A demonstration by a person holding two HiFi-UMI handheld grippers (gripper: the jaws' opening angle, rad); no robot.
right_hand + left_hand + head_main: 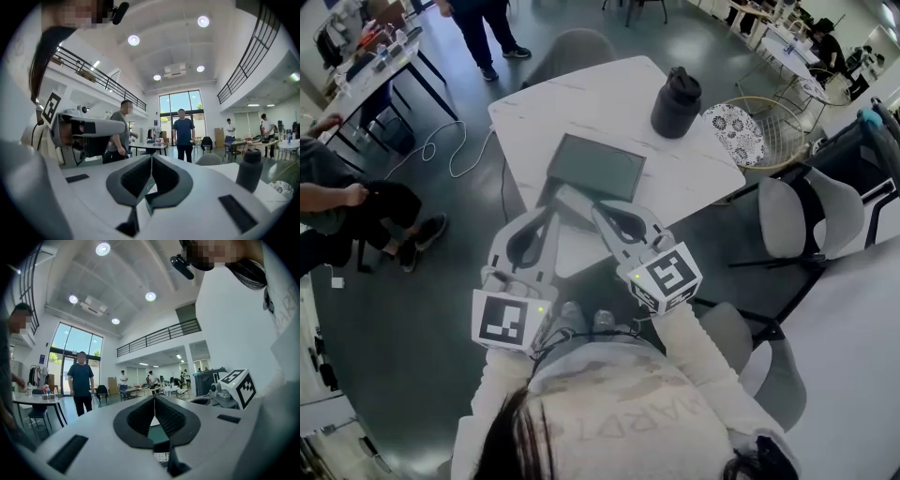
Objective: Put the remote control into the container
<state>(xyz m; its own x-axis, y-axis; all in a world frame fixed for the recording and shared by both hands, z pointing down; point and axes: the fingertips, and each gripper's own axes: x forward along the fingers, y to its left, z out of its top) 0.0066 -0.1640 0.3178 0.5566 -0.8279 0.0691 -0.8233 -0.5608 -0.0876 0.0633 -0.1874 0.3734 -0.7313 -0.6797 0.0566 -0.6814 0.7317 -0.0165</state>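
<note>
L gripper (pixel 548 212) & R gripper (pixel 600 216) are held side by side at the near edge of the white desk (pixel 581 98), each w/ jaws shut tip to tip and nothing between them. The remote control (pixel 577 202), pale & flat, lies on the desk right by the jaw tips, at the near edge of the dark flat container (pixel 595 167) and not in it; can't tell if the two touch. A black bottle (pixel 677 101) stands upright further back on the right, well apart from the container.
</note>
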